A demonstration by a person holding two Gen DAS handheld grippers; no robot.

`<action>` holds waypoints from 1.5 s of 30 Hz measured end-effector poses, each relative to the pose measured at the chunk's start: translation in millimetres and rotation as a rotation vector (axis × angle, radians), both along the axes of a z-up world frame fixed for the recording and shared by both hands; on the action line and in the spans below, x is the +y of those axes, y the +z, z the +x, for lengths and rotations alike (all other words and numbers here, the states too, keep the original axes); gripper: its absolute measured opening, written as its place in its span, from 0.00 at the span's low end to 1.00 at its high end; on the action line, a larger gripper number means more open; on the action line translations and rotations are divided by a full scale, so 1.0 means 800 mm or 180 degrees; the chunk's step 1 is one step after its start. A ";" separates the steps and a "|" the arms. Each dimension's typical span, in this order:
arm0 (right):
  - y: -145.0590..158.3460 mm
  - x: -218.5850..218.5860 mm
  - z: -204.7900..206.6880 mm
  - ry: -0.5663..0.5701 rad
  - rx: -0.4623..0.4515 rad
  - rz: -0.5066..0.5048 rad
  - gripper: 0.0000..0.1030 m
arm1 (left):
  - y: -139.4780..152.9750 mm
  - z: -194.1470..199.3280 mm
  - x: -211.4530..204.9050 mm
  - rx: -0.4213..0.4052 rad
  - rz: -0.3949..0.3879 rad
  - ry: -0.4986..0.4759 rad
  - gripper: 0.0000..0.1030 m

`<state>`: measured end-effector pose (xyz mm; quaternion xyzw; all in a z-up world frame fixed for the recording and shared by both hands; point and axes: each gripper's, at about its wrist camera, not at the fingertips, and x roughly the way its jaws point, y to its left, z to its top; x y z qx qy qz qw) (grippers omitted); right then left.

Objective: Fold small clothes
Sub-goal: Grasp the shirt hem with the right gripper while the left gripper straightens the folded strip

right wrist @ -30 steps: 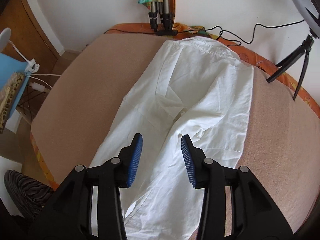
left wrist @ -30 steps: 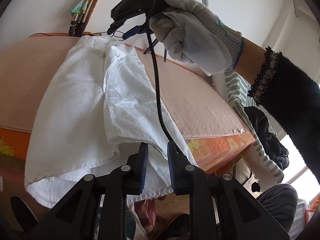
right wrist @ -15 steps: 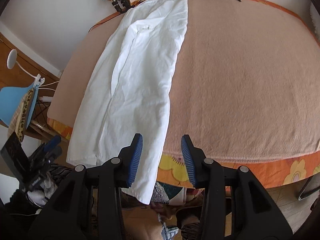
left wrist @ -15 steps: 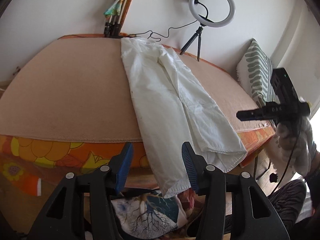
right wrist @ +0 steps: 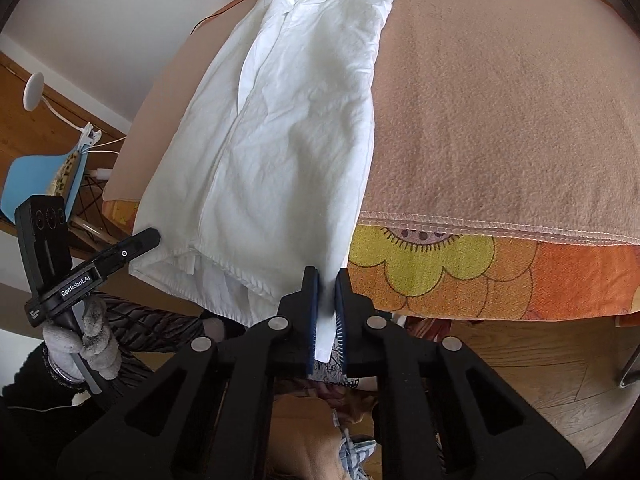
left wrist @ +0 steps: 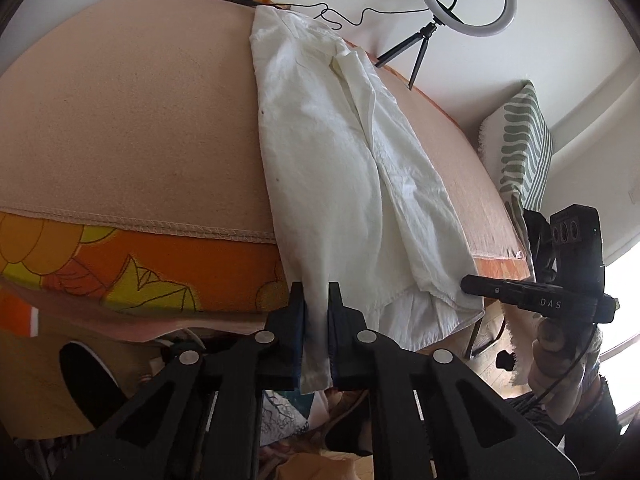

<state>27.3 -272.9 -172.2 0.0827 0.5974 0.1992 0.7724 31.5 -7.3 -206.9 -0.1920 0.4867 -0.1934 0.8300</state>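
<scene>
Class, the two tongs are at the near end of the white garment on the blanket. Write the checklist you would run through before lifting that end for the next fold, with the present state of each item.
1. Left tongs on a hem corner: ok, jaws closing with the white garment between them.
2. Right tongs on the other hem corner: ok, shut on the cloth.
3. Garment narrowed lengthwise on the blanket: ok.
4. Hem layers even: not ok, an under layer hangs lower between the two grips.
5. Far end free of the cable: cannot tell, it lies close by.
</scene>
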 end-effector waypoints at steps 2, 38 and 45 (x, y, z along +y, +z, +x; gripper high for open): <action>0.010 -0.005 -0.003 -0.0035 -0.0030 0.0091 0.05 | 0.006 -0.005 -0.002 -0.0103 0.0080 -0.0019 0.04; 0.016 -0.011 0.008 0.0011 -0.0503 -0.0097 0.08 | 0.010 0.052 -0.055 -0.0776 0.1365 -0.1159 0.17; -0.003 -0.058 -0.029 -0.0132 -0.0176 -0.0136 0.08 | 0.013 -0.015 -0.021 -0.0744 0.1332 -0.1227 0.17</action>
